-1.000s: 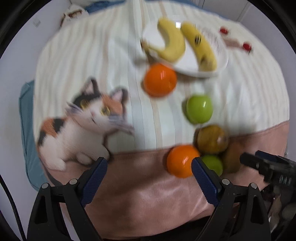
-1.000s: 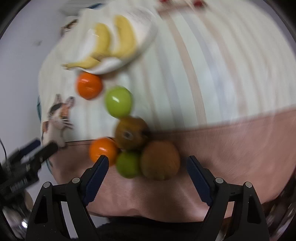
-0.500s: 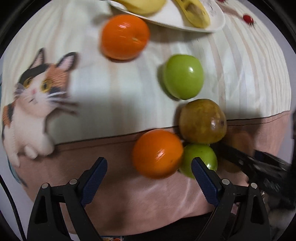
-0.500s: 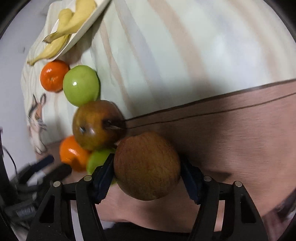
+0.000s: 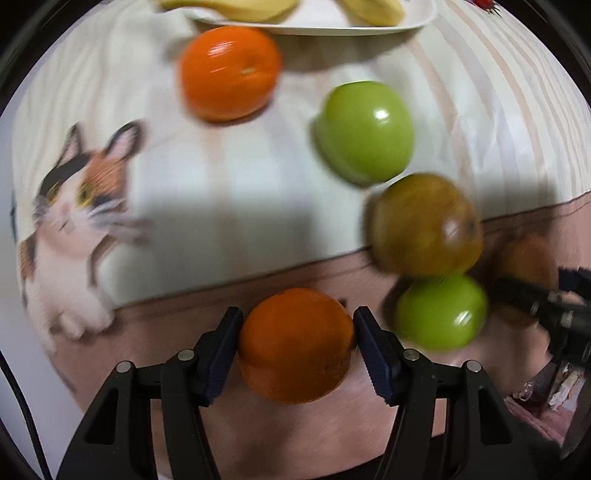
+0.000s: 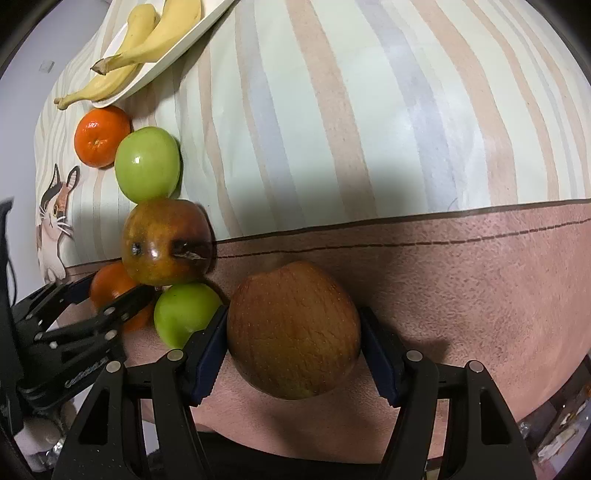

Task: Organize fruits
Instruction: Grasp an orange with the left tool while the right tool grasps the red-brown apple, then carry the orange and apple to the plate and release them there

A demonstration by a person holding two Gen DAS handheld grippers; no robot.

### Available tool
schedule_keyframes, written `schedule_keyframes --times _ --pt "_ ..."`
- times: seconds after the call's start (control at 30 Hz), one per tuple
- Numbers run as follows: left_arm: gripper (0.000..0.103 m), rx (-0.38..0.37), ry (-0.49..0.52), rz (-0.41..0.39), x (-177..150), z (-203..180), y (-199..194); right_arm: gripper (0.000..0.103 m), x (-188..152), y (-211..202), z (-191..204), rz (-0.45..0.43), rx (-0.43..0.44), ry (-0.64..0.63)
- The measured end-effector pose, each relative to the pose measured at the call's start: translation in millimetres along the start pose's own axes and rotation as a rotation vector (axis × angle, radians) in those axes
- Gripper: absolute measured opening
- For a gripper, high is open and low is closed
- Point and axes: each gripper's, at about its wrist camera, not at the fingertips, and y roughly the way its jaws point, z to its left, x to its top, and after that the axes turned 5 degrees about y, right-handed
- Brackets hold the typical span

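Since the earlier frames both claws have dropped toward the fruit and their jaws have just been closing, each with a fruit between them. The left claw (image 5: 297, 338) now has its blue pads pressed against both sides of the near orange (image 5: 295, 345), which sits on the pink band of the cloth (image 5: 184, 332). The right claw (image 6: 291, 341) is clamped on the russet apple (image 6: 293, 330), also on the pink band.

Just to the right of the left claw lies a small green apple (image 5: 441, 312), touching or nearly touching the brown-green apple (image 5: 426, 225) beyond it; motion blur makes the contact hard to judge there. In the right wrist view these two do touch. Farther ahead of the left claw sits the large green apple (image 5: 365, 131), and ahead and slightly left the far orange (image 5: 231, 72), just beside the white plate (image 5: 417, 24) that carries the bananas (image 6: 147, 44). A printed cat (image 5: 77, 218) shows on the cloth to the left of the left claw.

From the right wrist view, the left claw appears low at the left, with the small green apple between it and the russet apple. The striped part of the cloth stretches ahead of the right claw, bare of fruit.
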Motion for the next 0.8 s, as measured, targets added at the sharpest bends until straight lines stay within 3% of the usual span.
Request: schedule_keyframes --times 0.2,0.4,0.8 --pt "0.062 -0.044 -0.083 0.029 -30 29 21 0.07 5 9 12 0.004 -0.025 -0.022" --pt "0.062 0.008 -0.083 0.025 -36 20 31 0.07 10 18 19 0.009 -0.042 -0.028" --pt "0.061 0.051 -0.085 -0.005 -10 -2 34 0.07 13 39 52 -0.006 -0.114 -0.074"
